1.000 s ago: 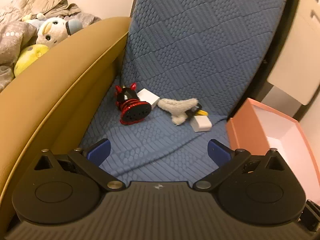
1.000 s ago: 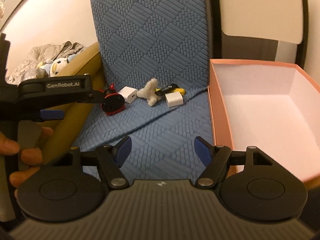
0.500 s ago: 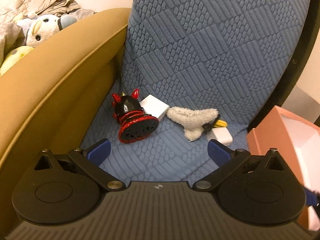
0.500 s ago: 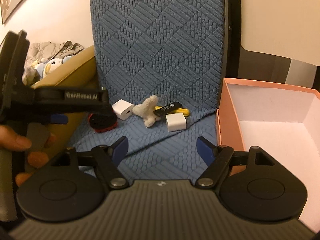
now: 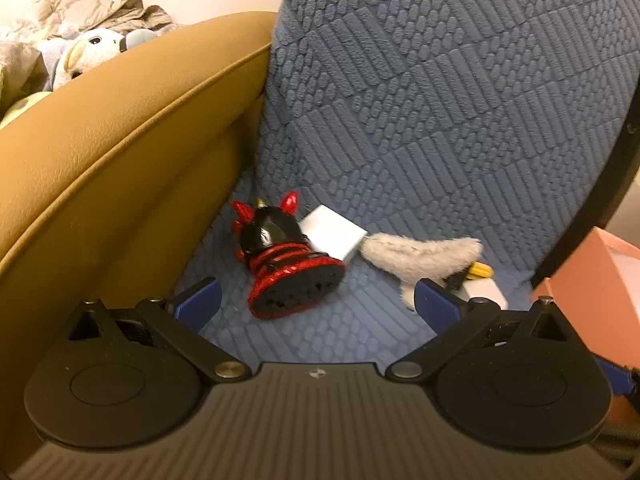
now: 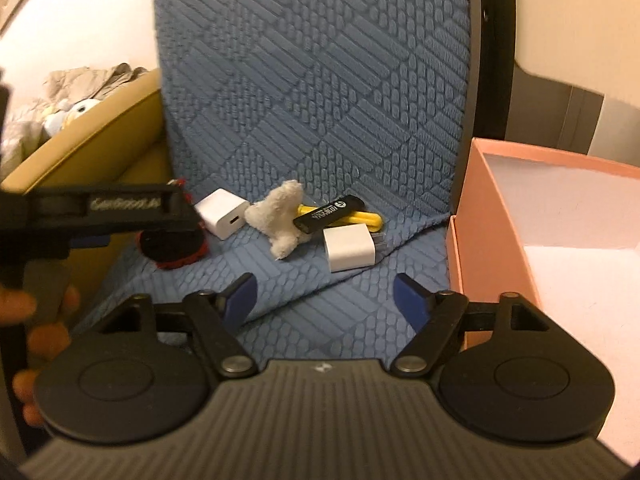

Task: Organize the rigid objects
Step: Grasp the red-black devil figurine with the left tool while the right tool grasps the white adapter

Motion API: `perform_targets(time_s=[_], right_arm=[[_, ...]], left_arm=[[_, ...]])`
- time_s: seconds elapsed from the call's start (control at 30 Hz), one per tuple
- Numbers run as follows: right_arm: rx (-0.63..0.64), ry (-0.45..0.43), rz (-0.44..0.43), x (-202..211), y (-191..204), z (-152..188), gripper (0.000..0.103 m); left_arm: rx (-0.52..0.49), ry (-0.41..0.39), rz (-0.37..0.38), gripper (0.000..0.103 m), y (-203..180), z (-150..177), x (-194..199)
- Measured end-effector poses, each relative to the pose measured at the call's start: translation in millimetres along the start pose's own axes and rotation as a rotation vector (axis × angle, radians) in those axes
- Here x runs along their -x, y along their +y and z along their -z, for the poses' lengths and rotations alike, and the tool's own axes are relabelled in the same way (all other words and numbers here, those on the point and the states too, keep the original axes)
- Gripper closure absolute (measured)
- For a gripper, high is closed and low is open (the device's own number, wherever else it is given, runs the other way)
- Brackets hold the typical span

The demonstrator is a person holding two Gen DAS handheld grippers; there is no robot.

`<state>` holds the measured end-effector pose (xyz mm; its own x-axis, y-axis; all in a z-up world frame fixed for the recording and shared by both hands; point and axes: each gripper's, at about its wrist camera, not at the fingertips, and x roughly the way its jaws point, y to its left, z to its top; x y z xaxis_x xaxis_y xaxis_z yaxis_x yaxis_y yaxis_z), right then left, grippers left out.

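A red and black horned figurine point(image 5: 286, 264) lies on its side on the blue chair seat point(image 5: 320, 332). My left gripper point(image 5: 316, 302) is open and empty, with the figurine just ahead between its fingers. Behind it lies a white charger point(image 5: 334, 236), a fluffy white toy point(image 5: 424, 254) and a second white charger point(image 6: 349, 249). A black USB stick point(image 6: 330, 213) lies across a yellow object point(image 6: 352, 216). My right gripper point(image 6: 324, 298) is open and empty, a short way in front of the second charger.
An open pink box point(image 6: 476, 240) stands right of the seat, its inside white. A tan padded armrest point(image 5: 120, 152) rises on the left, with plush toys point(image 5: 86, 50) and clothes behind it. The blue quilted backrest point(image 5: 440, 100) stands behind the objects.
Both grippers have moved forward toward the objects. The figurine now sits close in front of the left gripper, and the second charger is nearer the right gripper. Nothing was picked up.
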<state>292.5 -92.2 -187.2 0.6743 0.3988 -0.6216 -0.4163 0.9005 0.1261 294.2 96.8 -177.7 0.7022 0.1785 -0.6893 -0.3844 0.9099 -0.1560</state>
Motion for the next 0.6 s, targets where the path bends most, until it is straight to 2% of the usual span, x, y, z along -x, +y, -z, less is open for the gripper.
perform_targets(time_s=[0.17, 0.27, 0.4, 0.6], right_arm=[[-0.019, 0.030, 0.015, -29, -4, -16, 0.031], [-0.007, 0.043, 0.037, -47, -5, -23, 0.032], [-0.020, 0.077, 0.050, -68, -9, -32, 0.032], [0.014, 0.108, 0.065, -93, -9, -42, 0.032]], left_arm=[[0.036, -0.012, -0.024, 0.001, 7, -5, -10], [0.018, -0.012, -0.044, 0.001, 1, -9, -20], [-0.045, -0.016, -0.115, 0.001, -9, -12, -32], [-0.032, 0.018, -0.155, 0.001, -7, -17, -51]])
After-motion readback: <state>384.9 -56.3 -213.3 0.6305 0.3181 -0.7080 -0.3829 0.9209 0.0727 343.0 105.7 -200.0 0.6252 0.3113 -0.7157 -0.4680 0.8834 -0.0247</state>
